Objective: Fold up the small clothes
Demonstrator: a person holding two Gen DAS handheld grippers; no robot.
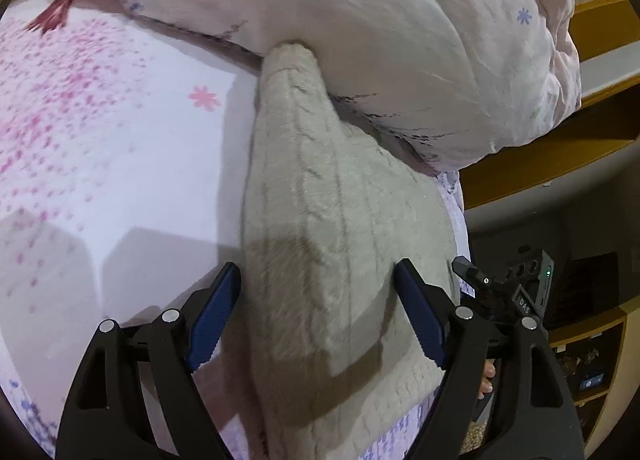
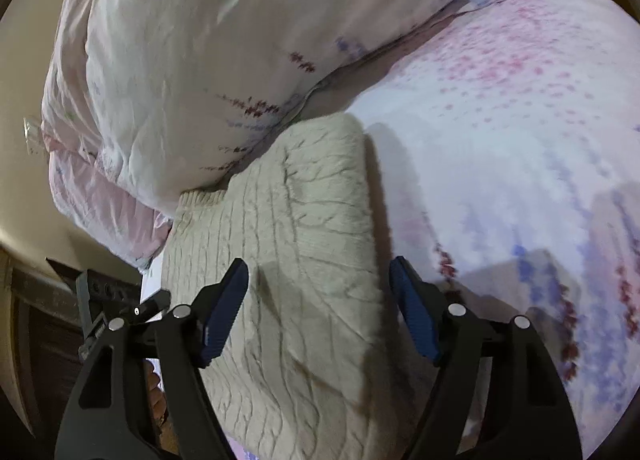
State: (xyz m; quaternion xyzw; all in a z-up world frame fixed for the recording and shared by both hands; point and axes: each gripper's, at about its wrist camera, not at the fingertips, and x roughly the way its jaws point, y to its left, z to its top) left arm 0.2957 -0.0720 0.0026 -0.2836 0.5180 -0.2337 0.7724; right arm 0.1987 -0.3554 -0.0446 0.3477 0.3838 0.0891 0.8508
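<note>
A beige cable-knit sweater (image 1: 320, 195) lies on the flowered bed sheet (image 1: 120, 131), folded into a long thick shape whose far end is tucked under the duvet. It also shows in the right wrist view (image 2: 288, 244). My left gripper (image 1: 318, 300) is open, its blue pads either side of the near folded part, just above it. My right gripper (image 2: 320, 300) is open over the sweater's near right edge, holding nothing. The other gripper's tip shows at the edge of each view.
A bulky pale duvet (image 1: 400, 27) is heaped at the back, against the sweater; it also shows in the right wrist view (image 2: 192, 59). Wooden shelving (image 1: 560, 163) and dark electronics (image 1: 540, 272) stand beyond the bed's edge. The sheet (image 2: 500, 163) spreads to the right.
</note>
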